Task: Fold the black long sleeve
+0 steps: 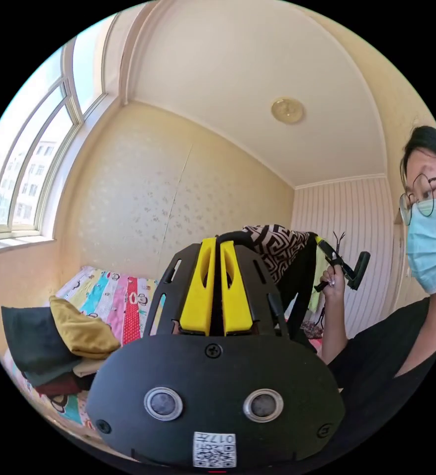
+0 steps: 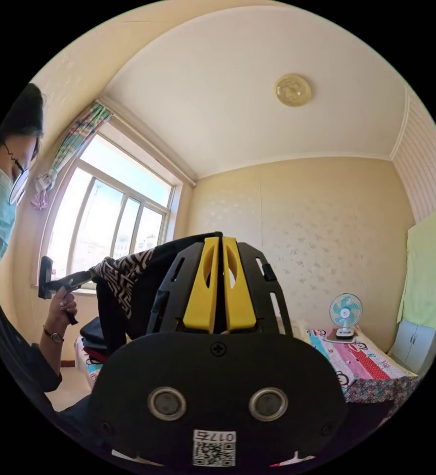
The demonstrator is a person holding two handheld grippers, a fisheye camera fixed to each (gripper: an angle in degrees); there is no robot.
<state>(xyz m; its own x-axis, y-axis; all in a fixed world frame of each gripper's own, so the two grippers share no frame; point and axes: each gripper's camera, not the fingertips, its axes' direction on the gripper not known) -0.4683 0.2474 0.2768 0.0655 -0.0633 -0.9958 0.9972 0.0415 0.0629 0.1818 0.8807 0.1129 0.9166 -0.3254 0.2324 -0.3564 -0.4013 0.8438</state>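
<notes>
Up in the air, both grippers hold the black long sleeve [image 1: 297, 282] w/ its patterned panel stretched between them. Left gripper [image 1: 217, 247]: yellow jaws pinched together on the garment's top edge. Right gripper [image 2: 219, 243]: same, jaws clamped on the edge at the other end. Garment hangs above the bed [image 1: 116, 297], clear of the folded clothes pile [image 1: 60, 346]. Fan [image 2: 345, 312] sits on the bed's far end, well apart.

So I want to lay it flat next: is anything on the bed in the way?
Yes, partly. A pile of folded clothes sits at one end of the bed, and a small fan at another; the striped middle looks free.
</notes>
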